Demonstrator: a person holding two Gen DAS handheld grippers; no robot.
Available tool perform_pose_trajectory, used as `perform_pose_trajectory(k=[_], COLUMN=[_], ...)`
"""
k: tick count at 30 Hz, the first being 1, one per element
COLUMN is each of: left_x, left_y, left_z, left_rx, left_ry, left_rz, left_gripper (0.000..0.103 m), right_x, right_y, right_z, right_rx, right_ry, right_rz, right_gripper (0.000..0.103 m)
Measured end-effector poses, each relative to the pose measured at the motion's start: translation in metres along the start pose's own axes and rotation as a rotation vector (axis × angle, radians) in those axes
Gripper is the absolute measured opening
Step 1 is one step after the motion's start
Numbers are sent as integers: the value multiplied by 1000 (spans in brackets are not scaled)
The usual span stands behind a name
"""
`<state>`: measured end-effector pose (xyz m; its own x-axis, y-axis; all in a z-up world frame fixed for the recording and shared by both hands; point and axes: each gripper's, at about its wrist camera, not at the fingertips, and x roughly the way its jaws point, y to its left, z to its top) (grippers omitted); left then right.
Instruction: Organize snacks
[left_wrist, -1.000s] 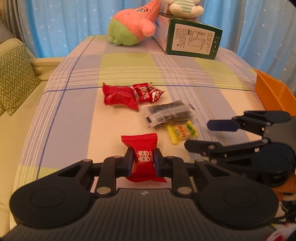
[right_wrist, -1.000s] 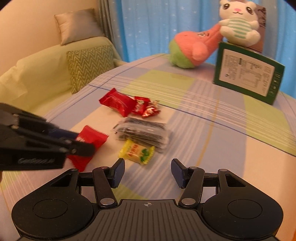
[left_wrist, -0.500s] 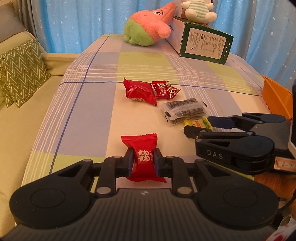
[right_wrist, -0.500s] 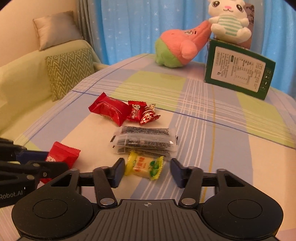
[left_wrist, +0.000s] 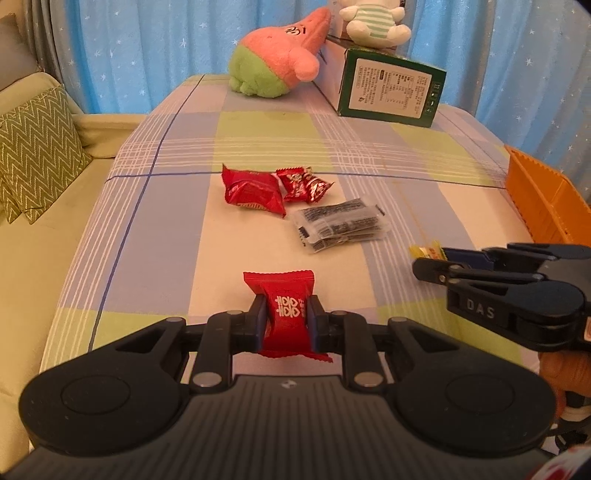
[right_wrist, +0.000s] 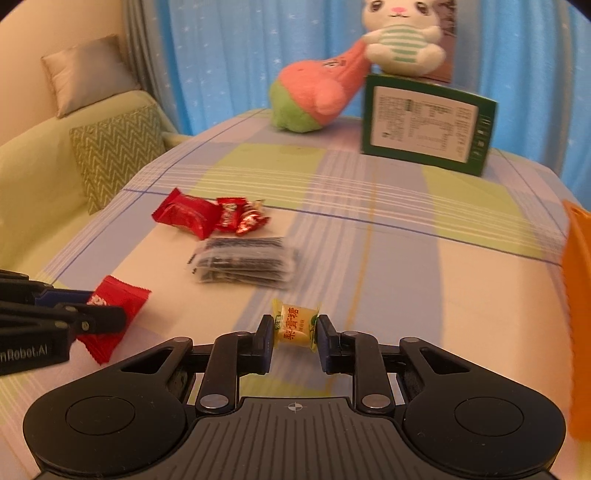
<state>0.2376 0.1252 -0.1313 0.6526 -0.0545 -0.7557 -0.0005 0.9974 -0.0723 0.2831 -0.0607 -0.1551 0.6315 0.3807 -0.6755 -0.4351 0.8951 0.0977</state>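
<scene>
Right now my left claw is clamped on a red candy packet, one pad pressing each side of it, the packet held upright above the checked tablecloth. My right claw has its pads pinched on both ends of a small yellow candy, so that one is gripped too. Seen from the left claw, the right one sits off to its right at about the same depth, with the yellow wrapper poking out past its tips.

Just beyond the right claw, slightly to its left, lies a clear packet of dark snacks. Farther out and more to the left are a larger red packet and two small red candies, touching one another. An orange bin stands at the right edge of the table. At the far end, well beyond both claws, a green box carries a white plush rabbit, and a pink and green plush leans against it.
</scene>
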Motion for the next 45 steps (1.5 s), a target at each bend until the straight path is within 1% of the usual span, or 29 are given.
perform_pose_trajectory(k=[9,16,22,32,40,45], left_x=[-41,-75,-95,-110,-110,-107], left_y=[-34,-70,-107,-176,-227,-249], left_z=[14,20,18,24,37,43], left_rx=[42,50,56,107,156,182], left_ry=[-41,-67,-81,-92,-98,-94], left_rz=[-39,-105,-168,-262,-324,-346], left_gripper=[20,20,20,20,20,20], right_x=[-62,-119,-165,-226,-254,-265], right_y=[-21,-37,-60,-110,-149,-171], right_z=[-9,-13,-20,-28,-33,-36], right_rx=[84,130,163,230,282,315], right_ry=[-22,-69,-95,-126,-135,-139], right_rz=[-35,-65,-120,-223,-291,-315], right_gripper=[25,25,25,25,25,25])
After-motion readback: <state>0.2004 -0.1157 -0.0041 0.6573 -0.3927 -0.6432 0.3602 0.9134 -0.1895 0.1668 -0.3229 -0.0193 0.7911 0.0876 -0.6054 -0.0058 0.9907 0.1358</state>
